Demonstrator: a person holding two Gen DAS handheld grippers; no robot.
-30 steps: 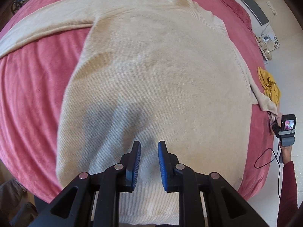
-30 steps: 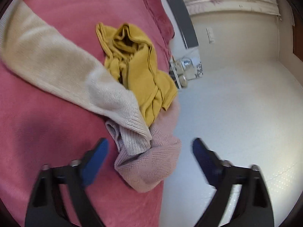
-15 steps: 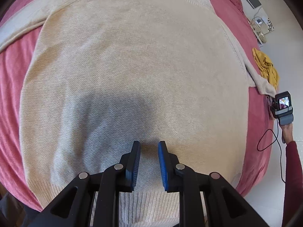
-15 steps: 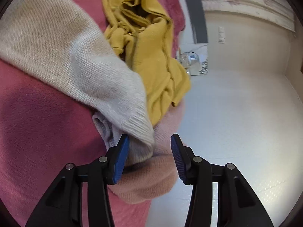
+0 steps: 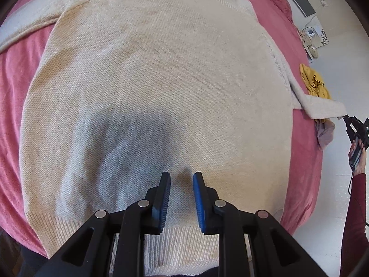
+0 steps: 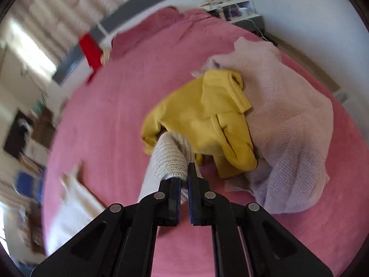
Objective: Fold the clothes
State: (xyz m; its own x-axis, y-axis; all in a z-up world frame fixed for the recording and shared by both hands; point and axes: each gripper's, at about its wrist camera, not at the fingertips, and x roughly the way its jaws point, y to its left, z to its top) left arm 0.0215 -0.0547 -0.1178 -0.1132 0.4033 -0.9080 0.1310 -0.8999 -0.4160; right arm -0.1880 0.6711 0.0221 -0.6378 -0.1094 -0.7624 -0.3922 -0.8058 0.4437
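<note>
A cream knit sweater (image 5: pixel 161 80) lies flat, front up, on the pink bed cover (image 5: pixel 13 73). My left gripper (image 5: pixel 181 180) hovers over its lower middle, just above the ribbed hem. Its jaws stand a little apart with nothing between them. At the bed's right edge my right gripper (image 5: pixel 346 118) is shut on the cuff of the sweater's right sleeve (image 5: pixel 322 108). In the right wrist view the ribbed cuff (image 6: pixel 170 159) is pinched between the fingers of that gripper (image 6: pixel 184 175) and lifted off the bed. The left sleeve stretches away at upper left.
A crumpled yellow garment (image 6: pixel 207 120) and a pale lilac knit (image 6: pixel 288 127) lie beyond the cuff near the bed's edge. White floor runs along the right side (image 5: pixel 341 46). A hand and dark red sleeve (image 5: pixel 352 219) hold the right gripper. A shelf with jars (image 6: pixel 228 0) stands behind.
My right gripper closed on the sleeve cuff, then rose and rolled so its view swung across the bed. The left gripper crept forward over the sweater, its gap unchanged.
</note>
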